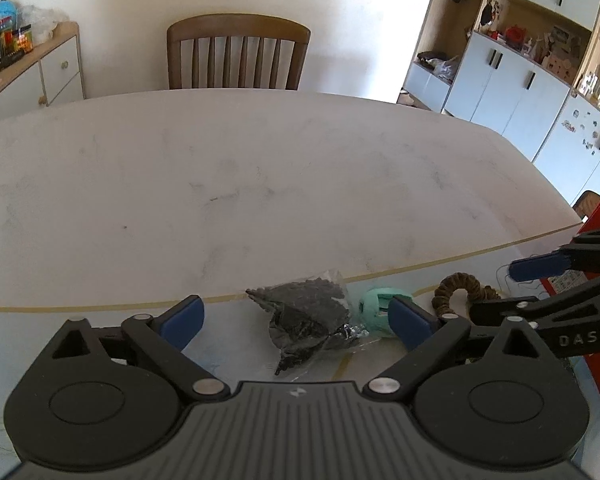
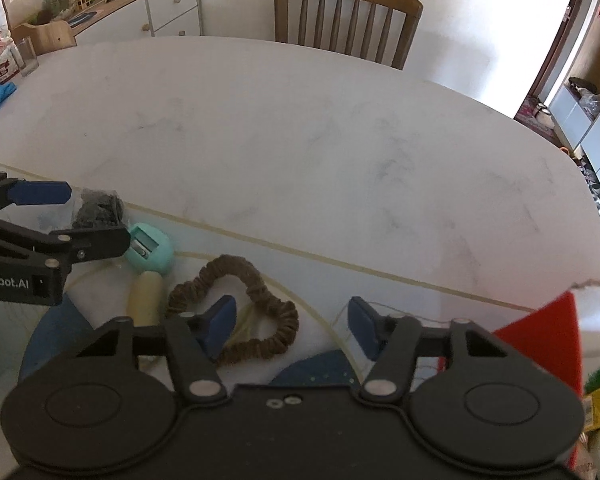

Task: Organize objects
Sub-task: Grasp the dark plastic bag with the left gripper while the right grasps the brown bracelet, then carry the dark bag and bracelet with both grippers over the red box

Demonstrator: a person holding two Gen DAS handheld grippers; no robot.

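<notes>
your left gripper [image 1: 296, 320] has its jaws spread wide, pads not pressing anything, and the clear bag of dark bits [image 1: 306, 316] lies on the white table [image 1: 260, 168] right in the gap between them, nearer the right pad. the mint pencil sharpener [image 1: 374, 306] sits just outside that right pad, partly hidden behind it. past the sharpener, further right of your left jaws, a bit of the brown scrunchie [image 1: 458, 290] shows, with your right gripper's fingers [image 1: 540, 267] coming in over it from the edge. from the right wrist view, your right gripper [image 2: 290, 326] is about half open, no pad squeezing anything; no earlier frame to compare. the scrunchie [image 2: 240, 312] lies as a loose loop mostly ahead of and around the left pad, its right end reaching into the gap between the jaws; whether the left pad touches it, can't tell. left of your right jaws is a pale cream oblong thing [image 2: 145, 294], what it is unclear, and just beyond it the sharpener [image 2: 148, 246], blade slot facing up. the bag [image 2: 98, 208] is further left-ahead, between the left gripper's fingers [image 2: 40, 192]. a thin tan line [image 2: 340, 264] runs across the table ahead of both jaws. a red flat thing [image 2: 548, 332] sits right of your right jaws. a wooden chair [image 2: 346, 20] stands at the far side of the table.
</notes>
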